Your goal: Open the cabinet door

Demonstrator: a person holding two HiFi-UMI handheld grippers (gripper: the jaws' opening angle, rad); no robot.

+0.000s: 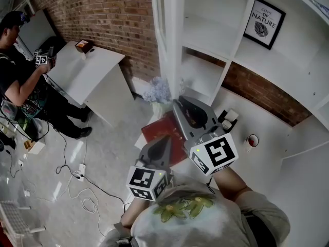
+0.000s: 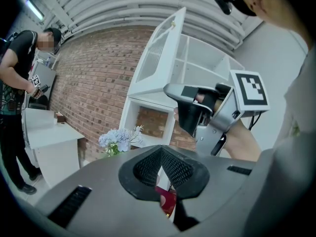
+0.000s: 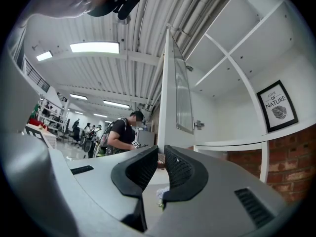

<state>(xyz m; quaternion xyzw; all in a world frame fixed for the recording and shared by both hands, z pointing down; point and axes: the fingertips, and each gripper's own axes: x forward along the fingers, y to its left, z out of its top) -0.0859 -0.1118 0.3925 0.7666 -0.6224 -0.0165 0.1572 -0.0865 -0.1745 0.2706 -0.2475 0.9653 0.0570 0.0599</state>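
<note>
Fingers (image 2: 148,169) of our left gripper (image 2: 161,149) meet at their tips with nothing caught between them. The right gripper (image 3: 161,151) is all but closed too — only a thin slit shows between its pads, and that slit is empty. We hold both low, near the chest, apart from the cabinet.

The cabinet door (image 3: 183,90) stands swung well out from the left edge of the white cabinet (image 1: 240,32), edge-on to us, so we judge the opening done or nearly so.

The danger now is that nothing holds the door. If its hinges run loose it could drift back, and a careless sweep of the right gripper, the nearer of the two, could knock it. The pale flowers (image 1: 157,90) sit at the foot of the cabinet beside the door's lower corner — a door pushed wider, or a gripper dropped low, might topple them.
</note>
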